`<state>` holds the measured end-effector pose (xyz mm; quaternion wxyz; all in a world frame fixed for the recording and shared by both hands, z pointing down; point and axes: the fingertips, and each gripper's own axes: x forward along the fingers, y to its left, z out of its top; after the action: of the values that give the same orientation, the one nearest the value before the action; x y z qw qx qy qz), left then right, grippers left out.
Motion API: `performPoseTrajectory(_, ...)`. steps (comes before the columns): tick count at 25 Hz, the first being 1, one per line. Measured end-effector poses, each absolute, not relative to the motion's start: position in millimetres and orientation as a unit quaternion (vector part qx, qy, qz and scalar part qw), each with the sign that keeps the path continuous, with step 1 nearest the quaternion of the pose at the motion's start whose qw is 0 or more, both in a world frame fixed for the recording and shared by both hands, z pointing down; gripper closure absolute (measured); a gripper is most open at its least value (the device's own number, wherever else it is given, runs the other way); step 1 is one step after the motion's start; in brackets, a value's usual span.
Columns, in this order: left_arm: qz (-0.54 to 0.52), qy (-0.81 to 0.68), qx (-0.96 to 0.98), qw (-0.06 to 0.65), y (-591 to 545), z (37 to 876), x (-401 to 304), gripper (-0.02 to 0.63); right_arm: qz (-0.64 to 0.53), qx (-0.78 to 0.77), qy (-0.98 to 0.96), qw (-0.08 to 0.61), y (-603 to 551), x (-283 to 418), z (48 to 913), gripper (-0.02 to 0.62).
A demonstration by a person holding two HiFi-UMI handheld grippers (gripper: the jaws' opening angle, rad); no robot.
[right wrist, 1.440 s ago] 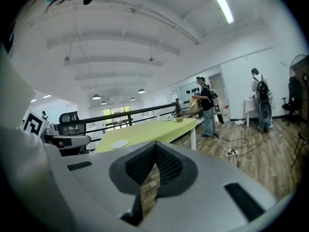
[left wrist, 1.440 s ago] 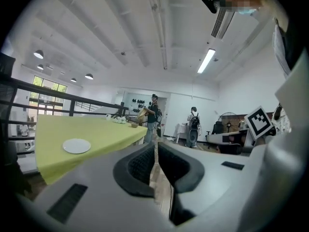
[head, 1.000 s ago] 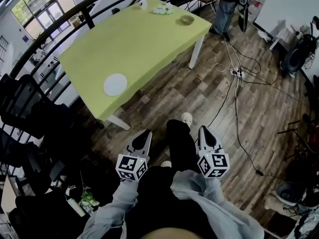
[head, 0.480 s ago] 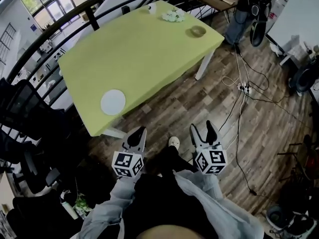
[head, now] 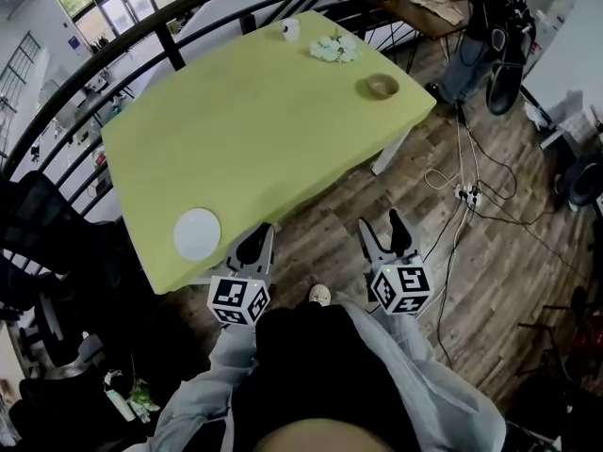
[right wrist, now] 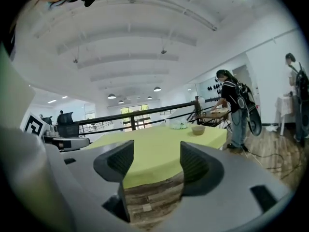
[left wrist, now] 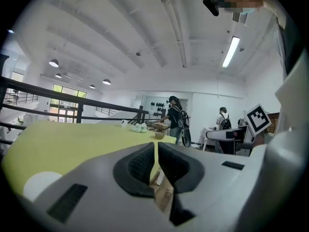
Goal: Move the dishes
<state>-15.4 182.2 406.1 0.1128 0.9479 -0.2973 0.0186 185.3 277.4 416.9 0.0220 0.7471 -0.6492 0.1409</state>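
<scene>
Your left hand-held gripper [head: 255, 241] is pinched nearly closed and empty, just off the surface's [head: 264, 121] near edge. Your right hand-held gripper [head: 382, 232] is wide and empty. White plate [head: 197, 234] on its near corner; bowl [head: 382, 86] and cup [head: 290, 29] at the far end.

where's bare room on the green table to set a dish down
The whole middle of the green table is bare, from the white plate at its near corner to the brown bowl by the right edge. The long left side past the plate is free too. Only the far end is busier: white cup, pale bunch, bowl.
</scene>
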Motion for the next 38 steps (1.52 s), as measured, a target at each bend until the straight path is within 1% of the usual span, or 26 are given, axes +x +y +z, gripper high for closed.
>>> performPoseTrajectory(4,0.017,-0.298,0.946,0.125,176,413,2,0.571,0.151,0.739,-0.656,0.031,265,196,428,0.298)
performPoseTrajectory(10,0.042,-0.307,0.939,0.152,166,434,7,0.571,0.182,0.734,-0.653,0.036,260,204,448,0.298)
performPoseTrajectory(15,0.059,-0.300,0.940,0.151,147,445,34,0.571,0.205,0.739,-0.641,0.032,246,230,465,0.298)
performPoseTrajectory(24,0.061,-0.310,0.933,0.170,51,451,119,0.571,0.223,0.737,-0.637,0.035,155,320,470,0.298)
performPoseTrajectory(28,0.056,-0.305,0.936,0.167,1,442,166,0.571,0.216,0.744,-0.631,0.034,104,371,456,0.298)
performPoseTrajectory(32,0.048,-0.304,0.939,0.157,-40,433,205,0.571,0.213,0.751,-0.625,0.018,61,418,445,0.299)
performPoseTrajectory(38,0.051,-0.316,0.932,0.170,-77,440,238,0.571,0.236,0.753,-0.614,0.016,21,477,455,0.299)
